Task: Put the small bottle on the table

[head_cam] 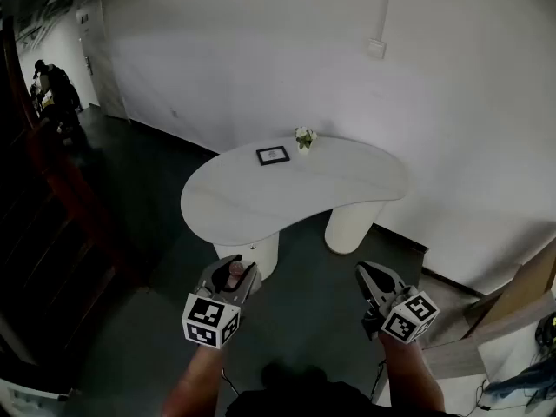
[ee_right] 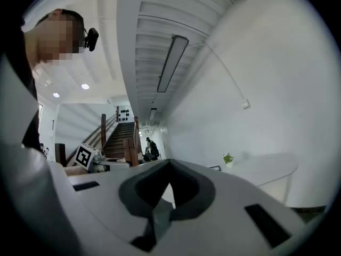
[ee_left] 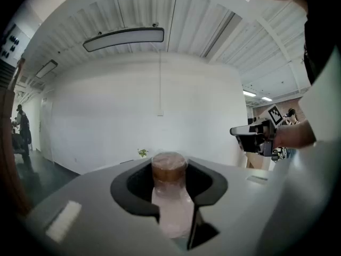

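The small bottle (head_cam: pixel 235 270), clear with a brown cap (ee_left: pixel 169 167), sits between the jaws of my left gripper (head_cam: pixel 231 268), which is shut on its body (ee_left: pixel 173 207). That gripper hangs low over the dark floor, in front of the white kidney-shaped table (head_cam: pixel 295 189) and apart from it. My right gripper (head_cam: pixel 370 274) is level beside it on the right, jaws together with nothing in them (ee_right: pixel 168 184). The left gripper view shows the right gripper (ee_left: pixel 254 137) off to its right. The table (ee_right: pixel 266 167) lies ahead in the right gripper view.
On the table's far edge stand a small black picture frame (head_cam: pixel 273 155) and a little potted plant (head_cam: pixel 304 137). A white wall runs behind. Dark wooden stairs (head_cam: pixel 52 233) are on the left, a person (head_cam: pixel 48 85) far back left, and boards (head_cam: pixel 512 311) at the right.
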The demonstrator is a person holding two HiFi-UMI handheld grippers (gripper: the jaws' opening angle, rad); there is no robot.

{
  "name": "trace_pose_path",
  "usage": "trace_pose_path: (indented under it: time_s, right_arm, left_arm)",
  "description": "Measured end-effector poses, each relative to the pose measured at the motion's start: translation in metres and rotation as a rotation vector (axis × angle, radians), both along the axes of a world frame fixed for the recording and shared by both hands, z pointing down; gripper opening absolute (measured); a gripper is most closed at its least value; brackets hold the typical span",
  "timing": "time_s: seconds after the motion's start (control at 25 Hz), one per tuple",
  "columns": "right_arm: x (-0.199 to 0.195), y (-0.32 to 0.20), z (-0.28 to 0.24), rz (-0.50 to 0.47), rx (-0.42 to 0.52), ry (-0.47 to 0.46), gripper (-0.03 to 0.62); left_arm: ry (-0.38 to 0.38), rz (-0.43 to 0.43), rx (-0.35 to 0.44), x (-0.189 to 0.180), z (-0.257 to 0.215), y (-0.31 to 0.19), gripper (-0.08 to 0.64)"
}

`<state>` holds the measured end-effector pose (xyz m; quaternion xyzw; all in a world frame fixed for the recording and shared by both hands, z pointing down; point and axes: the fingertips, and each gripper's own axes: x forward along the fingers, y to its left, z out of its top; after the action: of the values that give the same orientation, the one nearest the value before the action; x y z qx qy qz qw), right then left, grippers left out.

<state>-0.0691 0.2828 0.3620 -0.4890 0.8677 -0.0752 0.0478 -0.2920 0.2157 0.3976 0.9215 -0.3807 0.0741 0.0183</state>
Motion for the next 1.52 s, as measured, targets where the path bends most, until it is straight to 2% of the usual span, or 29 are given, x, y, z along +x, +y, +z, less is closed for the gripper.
trace_pose_path:
  time_s: [0.44, 0.72, 0.92, 1.24, 1.52]
  right_arm:
    - [0.027, 0.021, -0.005, -0.056, 0.019, 0.045, 0.009]
    - [0.075, 0.036, -0.010, -0.004, 0.055, 0.038, 0.010]
    - [0.105, 0.056, -0.020, -0.023, 0.089, 0.047, 0.011]
    - [0.142, 0.069, -0.003, -0.024, 0.056, 0.020, 0.011]
    - [0.154, 0.050, 0.007, -0.038, 0.031, 0.019, 0.011]
  left_arm:
    - [-0.005, -0.041, -0.029, 0.041, 0.004, 0.018, 0.138]
    - [-0.006, -0.066, -0.033, 0.077, -0.002, 0.035, 0.138]
    - [-0.011, -0.089, -0.035, 0.107, -0.003, 0.051, 0.138]
    - [-0.009, -0.108, -0.033, 0.137, -0.002, 0.061, 0.138]
    - [0.003, -0.095, -0.040, 0.156, 0.007, 0.036, 0.138]
